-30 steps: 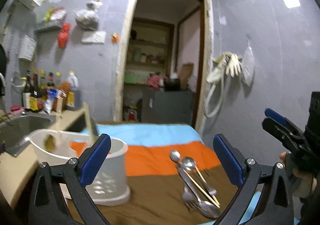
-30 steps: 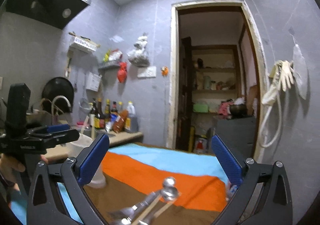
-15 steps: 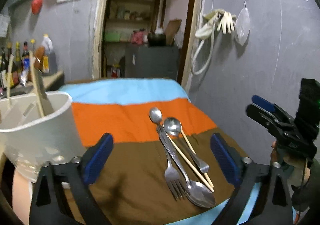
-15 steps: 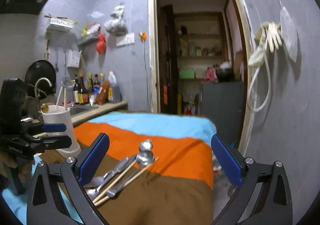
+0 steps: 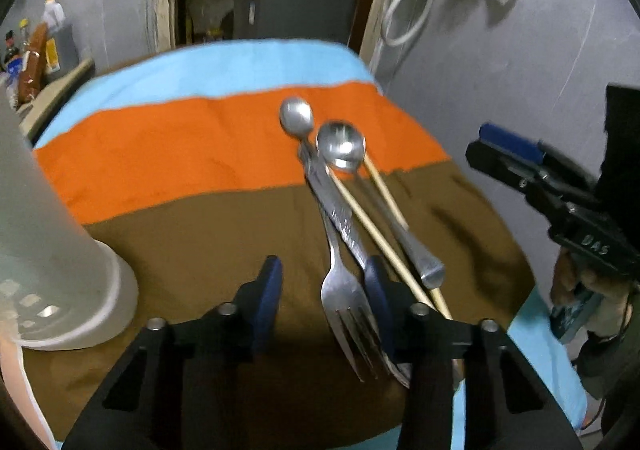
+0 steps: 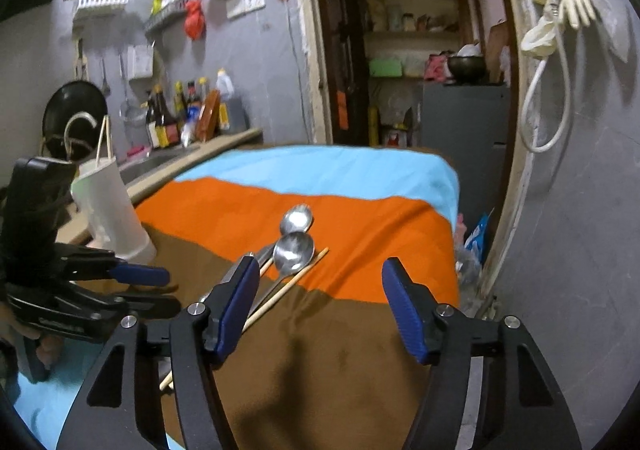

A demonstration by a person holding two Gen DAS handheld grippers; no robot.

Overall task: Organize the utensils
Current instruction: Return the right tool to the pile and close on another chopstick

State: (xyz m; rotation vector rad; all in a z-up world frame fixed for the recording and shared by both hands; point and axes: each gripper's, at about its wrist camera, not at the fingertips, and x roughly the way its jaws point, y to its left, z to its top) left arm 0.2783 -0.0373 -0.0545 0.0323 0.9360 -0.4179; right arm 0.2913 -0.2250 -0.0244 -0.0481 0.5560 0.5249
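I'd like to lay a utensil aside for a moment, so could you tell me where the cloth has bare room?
Free: the orange and brown stripes between the white holder and the utensil pile, and the blue stripe at the far end. Crowded: the pile itself, a fork, spoons and chopsticks lying overlapped near the cloth's right side.

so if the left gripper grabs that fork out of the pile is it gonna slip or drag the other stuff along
Likely stiff: the fork looks like solid metal. Its shiny, thin handle may slip or pivot between the pads. It lies tangled with the spoons and chopsticks, so lifting it could drag them. The left gripper is closing, the fork between its jaws but apparently not yet pinched.
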